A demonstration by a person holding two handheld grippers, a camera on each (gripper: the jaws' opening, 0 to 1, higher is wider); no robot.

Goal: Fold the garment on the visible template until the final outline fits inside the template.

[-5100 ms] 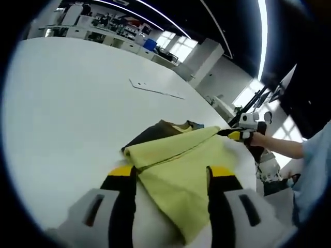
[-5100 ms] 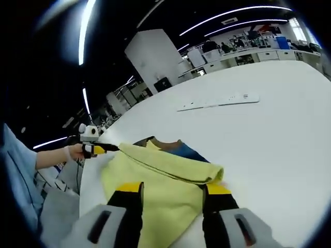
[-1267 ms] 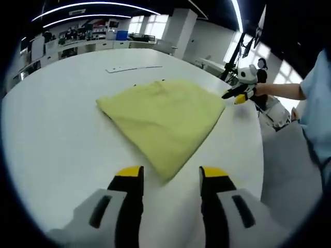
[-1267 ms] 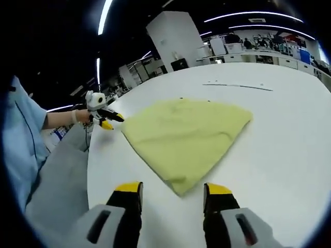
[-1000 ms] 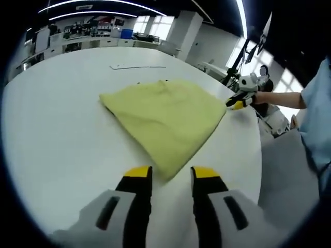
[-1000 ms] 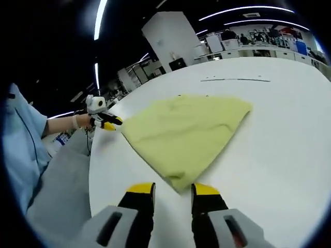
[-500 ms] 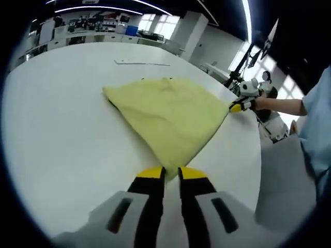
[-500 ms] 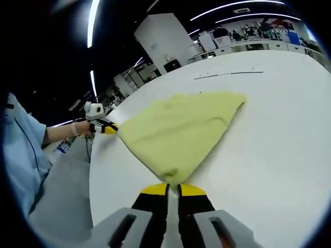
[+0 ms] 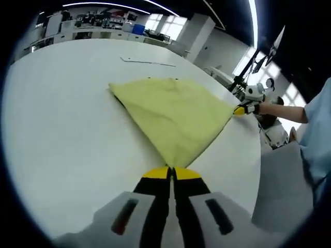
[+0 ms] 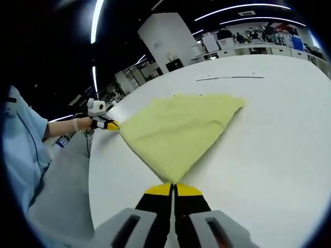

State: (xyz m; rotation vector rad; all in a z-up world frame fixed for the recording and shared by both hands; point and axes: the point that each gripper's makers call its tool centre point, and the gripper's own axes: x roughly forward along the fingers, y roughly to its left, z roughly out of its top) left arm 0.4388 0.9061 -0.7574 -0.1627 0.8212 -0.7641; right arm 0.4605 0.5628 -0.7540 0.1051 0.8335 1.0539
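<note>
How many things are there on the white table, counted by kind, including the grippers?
Yellow-green folded garment: 1
Hand-held grippers: 2, the left gripper and the right gripper, each with jaws closed at a garment corner
Thin flat strip on the far table: 1
Total: 4

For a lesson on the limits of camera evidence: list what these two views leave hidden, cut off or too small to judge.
- Template: both views, hidden if under the yellow garment; outline fit unjudgeable.
- Garment underside and inner layers: both views, covered by its top layer.
- Thin strip on the white table: too small to identify.
- Left tool, right tool: shut at the garment's corners.
</note>
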